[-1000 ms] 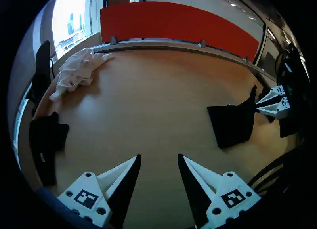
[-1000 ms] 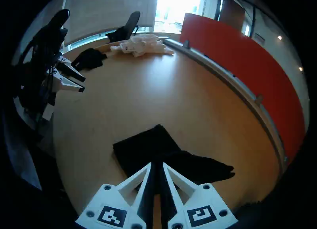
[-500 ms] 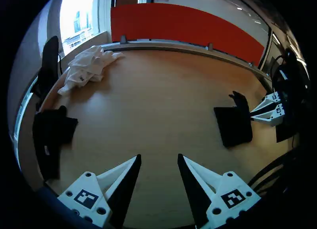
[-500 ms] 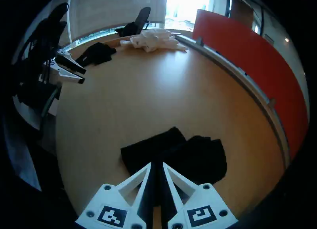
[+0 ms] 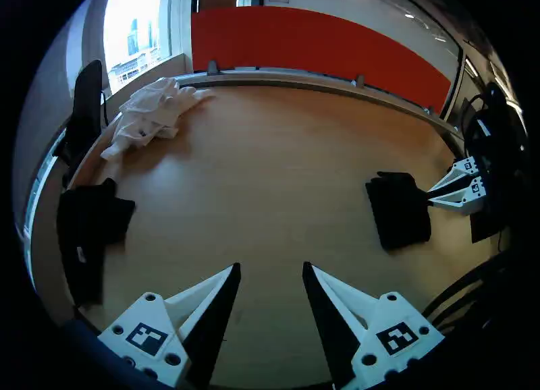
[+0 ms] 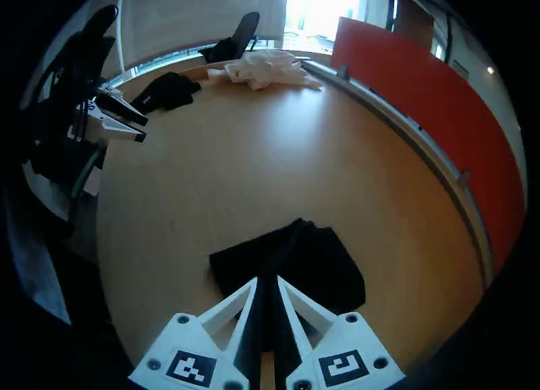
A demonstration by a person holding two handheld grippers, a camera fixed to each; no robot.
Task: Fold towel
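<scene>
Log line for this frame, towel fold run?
left tool open, empty | right tool shut on towel | towel partly folded on table

Black towel — folded over — lies flat on table.

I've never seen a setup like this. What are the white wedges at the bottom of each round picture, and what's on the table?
No robot here: a person holds tongs in each hand, with a fisheye camera riding on each. The white wedges are their fingers. The left gripper view looks along the left tongs, open and empty. The right gripper view looks along the right tongs, closed on a black towel lying on the wooden table. Farther off lie a white cloth pile and another dark cloth.
</scene>
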